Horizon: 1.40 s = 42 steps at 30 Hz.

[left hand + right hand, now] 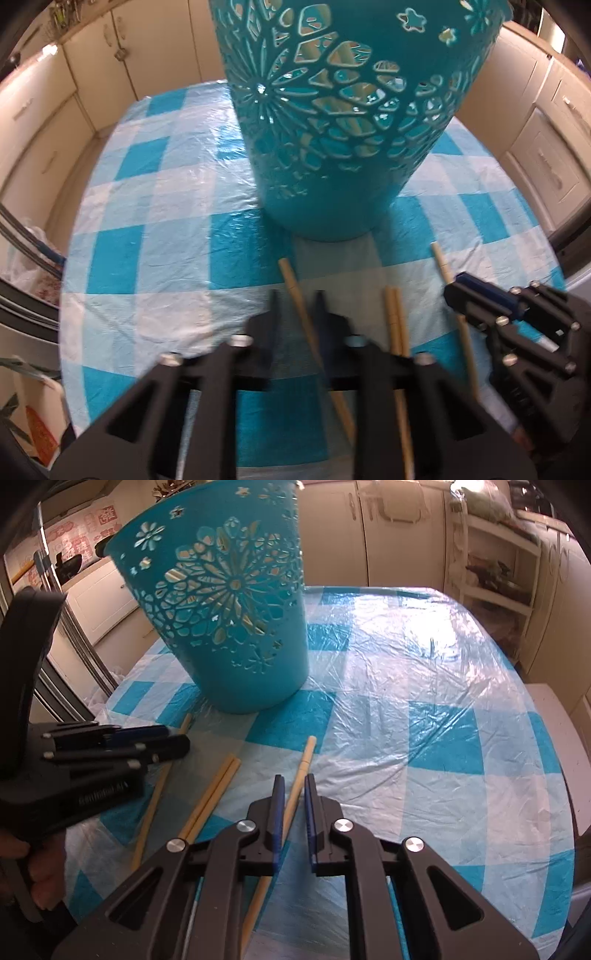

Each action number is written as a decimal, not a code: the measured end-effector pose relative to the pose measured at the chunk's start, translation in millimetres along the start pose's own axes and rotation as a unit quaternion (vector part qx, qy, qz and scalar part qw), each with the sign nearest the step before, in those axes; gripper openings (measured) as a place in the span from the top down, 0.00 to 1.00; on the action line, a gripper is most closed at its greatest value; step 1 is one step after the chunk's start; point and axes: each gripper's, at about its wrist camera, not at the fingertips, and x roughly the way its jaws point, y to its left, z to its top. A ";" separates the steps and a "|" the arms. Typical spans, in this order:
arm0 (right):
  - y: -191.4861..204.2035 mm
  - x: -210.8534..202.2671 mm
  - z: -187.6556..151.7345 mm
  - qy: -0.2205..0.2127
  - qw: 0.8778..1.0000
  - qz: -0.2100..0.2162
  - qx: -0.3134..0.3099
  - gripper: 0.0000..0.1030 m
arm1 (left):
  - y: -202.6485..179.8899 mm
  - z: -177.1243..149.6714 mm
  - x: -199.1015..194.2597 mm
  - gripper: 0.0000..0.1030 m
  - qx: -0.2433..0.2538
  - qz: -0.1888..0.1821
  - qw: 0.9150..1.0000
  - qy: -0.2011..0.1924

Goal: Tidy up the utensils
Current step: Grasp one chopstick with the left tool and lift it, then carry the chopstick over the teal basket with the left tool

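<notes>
Left gripper [297,306]: its two dark fingers stood a little apart, low over the cloth, with one chopstick [295,286] running up between them; whether the pads touched the stick could not be told.
Right gripper [294,794]: blue-padded fingers were likewise slightly apart, straddling another chopstick [304,760] that lay on the cloth and angled up to the right; a gap showed on the right side of the stick.
Paired chopsticks [218,786]: two lay side by side, touching, between the two grippers.
Fourth chopstick [162,786]: it lay farthest left in the right wrist view, partly under the left gripper's body.
Bucket [236,627]: a teal plastic bucket with cut-out flower patterns stood upright beyond all the sticks, near their far tips but not touching them.
Tablecloth [424,701]: blue-and-white checks under a clear plastic sheet, wrinkled and shiny.
Cabinets [388,535]: cream doors stood behind the table.
</notes>
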 end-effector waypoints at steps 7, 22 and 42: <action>-2.1 -0.3 -1.1 -0.002 1.000 0.006 0.007 0.90 | 18.0 -5.2 -8.3 0.95 -0.021 -0.042 0.999 0.017; -10.9 -1.6 -0.4 -0.006 0.999 0.033 0.036 0.90 | 15.3 14.4 -175.7 0.95 0.001 -0.196 0.964 -0.178; -19.7 -1.8 -1.7 -0.007 0.997 0.053 0.052 0.89 | -0.8 123.6 -264.7 0.95 0.003 -0.081 0.914 -0.398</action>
